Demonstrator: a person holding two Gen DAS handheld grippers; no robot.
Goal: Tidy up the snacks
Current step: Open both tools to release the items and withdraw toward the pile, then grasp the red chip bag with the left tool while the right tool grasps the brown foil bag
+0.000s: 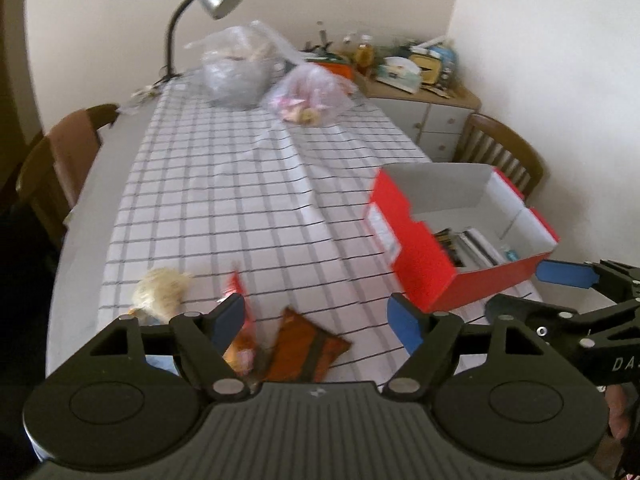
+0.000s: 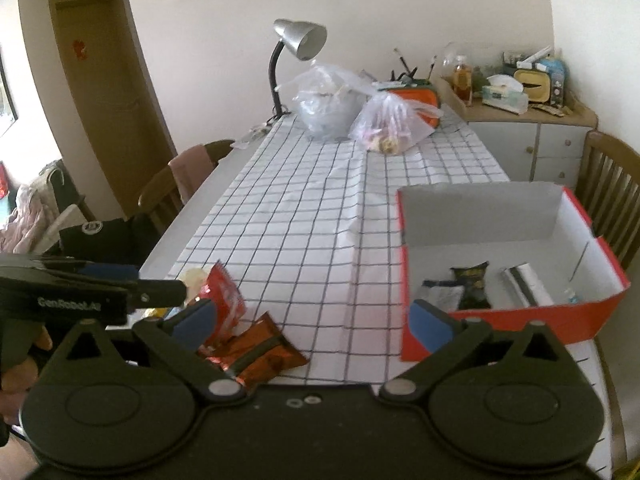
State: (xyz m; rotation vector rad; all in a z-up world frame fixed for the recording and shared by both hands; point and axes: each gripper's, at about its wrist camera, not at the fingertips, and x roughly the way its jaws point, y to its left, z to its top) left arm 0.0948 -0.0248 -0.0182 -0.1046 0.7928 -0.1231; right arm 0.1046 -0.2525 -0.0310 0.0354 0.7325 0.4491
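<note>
While both pairs of fingers gape empty, "GenRobot.AI" on the left gripper [image 2: 182, 289], near the red packet [image 2: 224, 300].

you're in a home dining room: ahead of your claws runs a long table [image 2: 208, 200] under a checked cloth [image 2: 320, 208], wooden chairs [image 2: 608, 184] at either side, a desk lamp [image 2: 298, 40] at the far end, a cluttered sideboard [image 2: 532, 140] far right, a door [image 2: 108, 92] far left.

Snack packets [image 2: 256, 350] left of box [image 2: 516, 320]
</note>
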